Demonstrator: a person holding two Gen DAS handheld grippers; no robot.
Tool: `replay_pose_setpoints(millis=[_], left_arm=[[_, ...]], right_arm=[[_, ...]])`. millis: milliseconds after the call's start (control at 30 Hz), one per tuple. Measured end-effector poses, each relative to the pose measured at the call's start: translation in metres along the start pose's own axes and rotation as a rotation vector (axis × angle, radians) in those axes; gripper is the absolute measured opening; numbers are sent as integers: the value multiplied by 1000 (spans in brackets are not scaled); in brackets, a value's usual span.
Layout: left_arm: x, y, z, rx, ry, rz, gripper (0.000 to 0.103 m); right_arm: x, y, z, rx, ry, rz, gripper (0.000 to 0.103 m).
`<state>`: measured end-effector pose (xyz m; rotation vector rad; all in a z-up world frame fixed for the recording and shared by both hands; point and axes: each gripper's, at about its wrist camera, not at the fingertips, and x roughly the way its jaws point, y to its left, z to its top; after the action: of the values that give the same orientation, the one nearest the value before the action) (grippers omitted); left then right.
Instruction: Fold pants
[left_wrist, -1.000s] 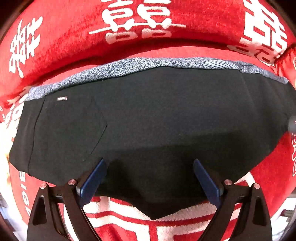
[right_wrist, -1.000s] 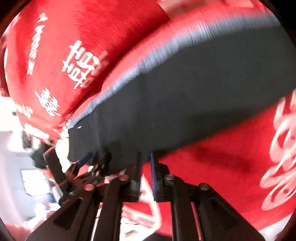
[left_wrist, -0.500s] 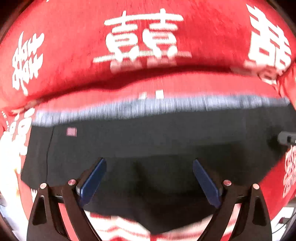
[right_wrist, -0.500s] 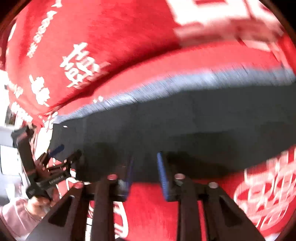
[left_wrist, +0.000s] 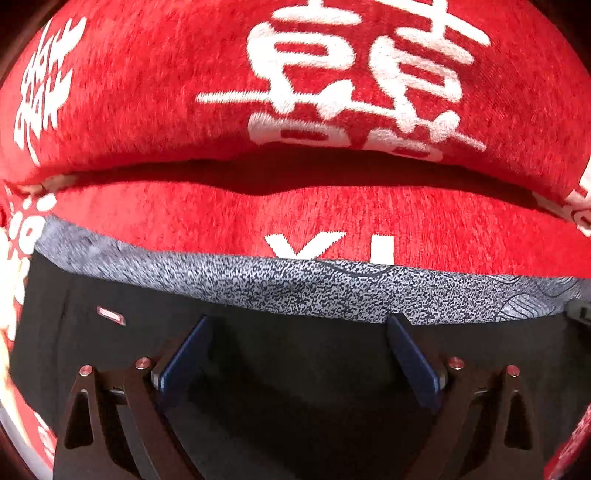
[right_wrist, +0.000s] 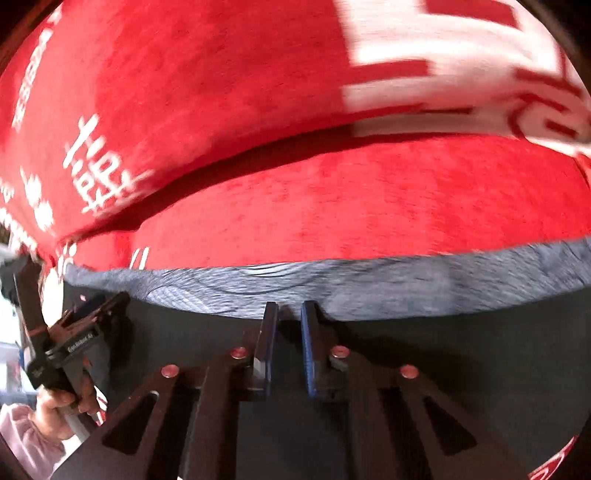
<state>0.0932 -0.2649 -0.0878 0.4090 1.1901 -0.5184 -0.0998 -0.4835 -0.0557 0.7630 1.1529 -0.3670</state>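
Black pants (left_wrist: 295, 369) with a grey speckled waistband (left_wrist: 314, 291) lie flat on a red blanket (left_wrist: 147, 110). My left gripper (left_wrist: 299, 316) hangs open and wide over the black cloth, its fingertips just short of the waistband, with nothing pinched. It also shows at the left of the right wrist view, as the left gripper (right_wrist: 105, 301) held by a hand (right_wrist: 59, 406) in a pink sleeve. My right gripper (right_wrist: 290, 308) is closing, only a narrow slot left between its blue pads. Its tips sit at the waistband (right_wrist: 406, 284) edge, and no cloth is clearly pressed between them.
The red blanket with white characters (left_wrist: 351, 85) rises in a fold behind the waistband, leaving a dark crease (left_wrist: 295, 173) between. The same blanket (right_wrist: 258, 110) fills the right wrist view beyond the pants. A pale room shows at the far left edge.
Both grippers have slid across the pants from the near edge up to the waistband. The right jaws widened a little, then narrowed. The left jaws stayed wide.
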Motion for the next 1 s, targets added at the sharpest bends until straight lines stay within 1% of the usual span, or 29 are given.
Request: replay_pose_setpoints(millis=[33,67,100,167,233,367,467,533,633,700,767,867,933,1000], left_arm=[[-5,-3,1,18,5,24,97],[-7,-9,3,30,9,35,97],[-13,-13,1,51,14,45,97],[-24,-21,-3,78,8,38,97],[-36,-30,-10,104,5,26,97],[-58,-51,-28,147,16,13,97],[-66,-87,-36,186,18,-15,97],[-71,-114,-41,227,13,-38,97],[-75,-153,-45,284,12,-68,97],[-75,-174,-45,306,6,-84,97],[-75,-195,-43,310,2,-97,97],[-74,-221,-39,294,3,-115,97],[-65,-238,-41,307,21,-99,97],[-56,-252,-48,330,45,-68,97]], right_arm=[[-6,-4,-1,26,4,-1,11],[-12,-5,-3,33,2,-12,16],[-17,-4,-5,37,-2,-19,17],[-32,-6,-15,57,-3,-16,26],[-40,-13,-26,92,6,17,28],[-57,-36,-62,176,38,47,31],[-71,-64,-85,267,41,58,33],[-75,-74,-95,305,28,68,33],[-87,-90,-102,340,0,34,33],[-104,-110,-107,367,-48,-16,33],[-122,-137,-107,429,-114,-96,33],[-137,-173,-104,517,-187,-162,33],[-139,-195,-100,569,-208,-176,33],[-135,-215,-96,627,-215,-161,33]])
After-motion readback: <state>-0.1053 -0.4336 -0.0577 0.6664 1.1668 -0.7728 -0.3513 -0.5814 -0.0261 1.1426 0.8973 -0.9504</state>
